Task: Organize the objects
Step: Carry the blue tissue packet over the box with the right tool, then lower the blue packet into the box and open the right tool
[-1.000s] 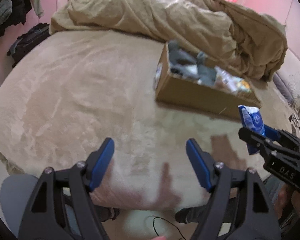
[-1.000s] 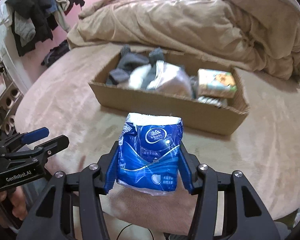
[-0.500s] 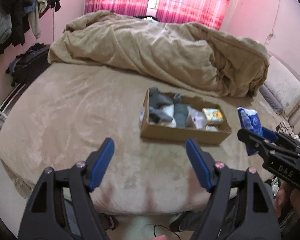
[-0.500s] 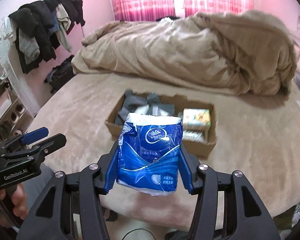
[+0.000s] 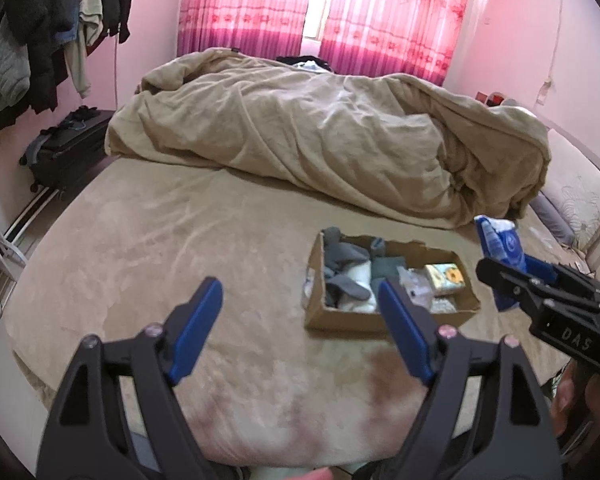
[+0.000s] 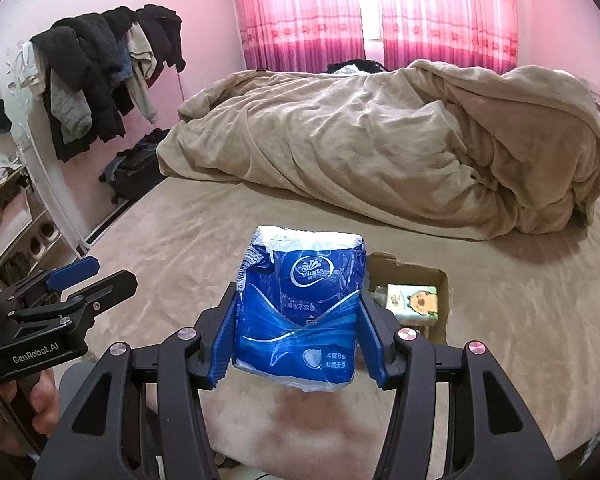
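Observation:
My right gripper [image 6: 298,320] is shut on a blue tissue pack [image 6: 300,308] and holds it in the air above the bed's near edge. The pack also shows at the right of the left wrist view [image 5: 500,248], with the right gripper [image 5: 512,276] below it. A shallow cardboard box [image 5: 352,318] lies on the bed and holds grey socks [image 5: 342,264], a clear bag and a small yellow-green tissue packet [image 5: 444,276]. In the right wrist view the box [image 6: 440,304] is partly hidden behind the pack. My left gripper [image 5: 300,312] is open and empty, near the bed's front edge.
A rumpled tan duvet [image 5: 340,136] fills the back of the round bed [image 5: 140,240]. A clothes rack [image 6: 100,80] and a dark suitcase [image 5: 64,152] stand at the left wall. Pink curtains [image 5: 320,12] hang behind.
Both grippers have pulled back and up from the bed, so the box looks smaller and farther. The right gripper still holds the blue pack.

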